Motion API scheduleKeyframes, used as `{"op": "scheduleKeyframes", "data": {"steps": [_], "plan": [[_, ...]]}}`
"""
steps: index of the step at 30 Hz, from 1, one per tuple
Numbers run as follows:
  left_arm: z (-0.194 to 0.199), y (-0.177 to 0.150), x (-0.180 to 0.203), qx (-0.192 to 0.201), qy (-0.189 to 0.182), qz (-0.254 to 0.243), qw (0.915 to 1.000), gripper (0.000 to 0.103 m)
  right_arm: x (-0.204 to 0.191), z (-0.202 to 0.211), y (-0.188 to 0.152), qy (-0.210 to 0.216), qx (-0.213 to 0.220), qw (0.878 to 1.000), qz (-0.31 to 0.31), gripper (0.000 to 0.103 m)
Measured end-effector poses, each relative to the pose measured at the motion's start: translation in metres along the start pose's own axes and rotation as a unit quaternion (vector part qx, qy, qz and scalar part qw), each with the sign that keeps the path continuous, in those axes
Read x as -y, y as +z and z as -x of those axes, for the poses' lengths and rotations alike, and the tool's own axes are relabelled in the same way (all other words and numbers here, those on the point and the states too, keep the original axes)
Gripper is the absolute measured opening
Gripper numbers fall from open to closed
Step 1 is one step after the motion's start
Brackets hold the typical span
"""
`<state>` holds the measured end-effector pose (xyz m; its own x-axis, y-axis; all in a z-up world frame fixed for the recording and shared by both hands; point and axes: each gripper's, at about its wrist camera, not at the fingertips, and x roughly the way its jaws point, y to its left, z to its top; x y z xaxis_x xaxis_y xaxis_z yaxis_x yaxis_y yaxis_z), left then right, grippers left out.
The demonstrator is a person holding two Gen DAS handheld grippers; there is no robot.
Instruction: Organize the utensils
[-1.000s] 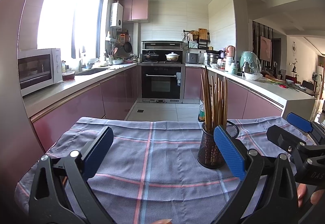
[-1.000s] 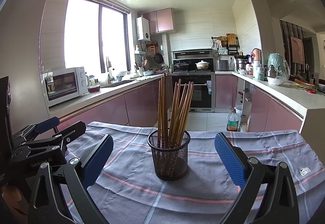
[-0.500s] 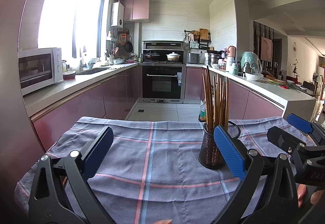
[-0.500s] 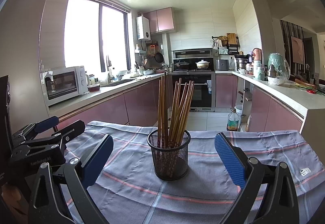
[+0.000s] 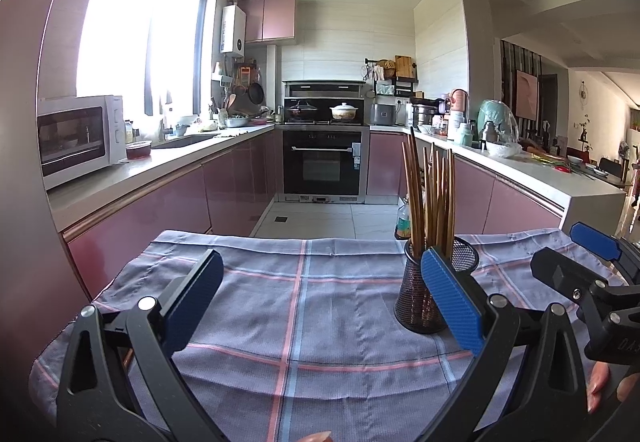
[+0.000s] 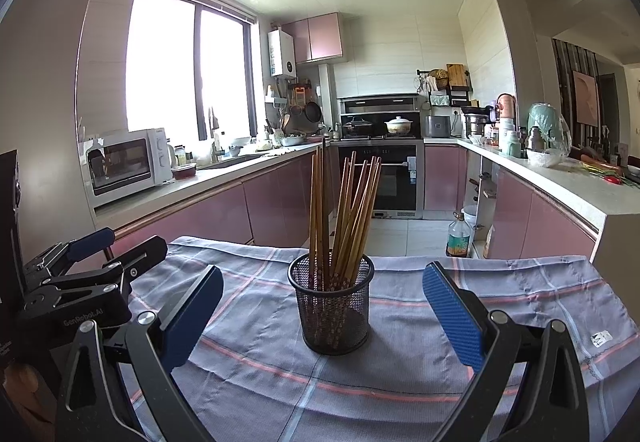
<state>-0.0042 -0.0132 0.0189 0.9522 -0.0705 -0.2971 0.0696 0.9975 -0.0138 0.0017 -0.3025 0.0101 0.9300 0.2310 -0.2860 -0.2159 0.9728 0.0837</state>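
A black mesh holder (image 6: 332,306) stands upright on a plaid cloth (image 6: 400,382), with several wooden chopsticks (image 6: 348,209) standing in it. My right gripper (image 6: 322,310) is open and empty, its blue pads either side of the holder and nearer than it. In the left wrist view the holder (image 5: 416,302) sits to the right, partly behind the right pad (image 5: 450,300). My left gripper (image 5: 318,300) is open and empty over the bare cloth (image 5: 300,302). Each gripper shows at the edge of the other's view.
The cloth-covered table ends at a far edge (image 5: 320,238), with kitchen floor beyond. A bottle (image 6: 458,238) stands on the floor at the right. Counters with a microwave (image 6: 124,163) and an oven (image 5: 324,165) lie farther back.
Both views have shifted only slightly. In the left wrist view the holder has drifted a little to the right. Both grippers stay open and empty.
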Motion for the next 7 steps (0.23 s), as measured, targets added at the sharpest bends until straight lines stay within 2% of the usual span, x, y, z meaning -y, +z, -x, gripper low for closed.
{"op": "scheduleKeyframes", "data": {"steps": [4,7], "plan": [[-0.015,-0.005,-0.005,-0.039,-0.009,0.009,0.9991,0.098,0.007,-0.005,-0.004,-0.008,-0.020,1.000,0.004,0.096],[-0.035,-0.014,-0.014,-0.081,-0.003,0.014,0.9966,0.098,0.026,-0.018,-0.011,-0.029,-0.060,0.998,0.013,0.097]]}}
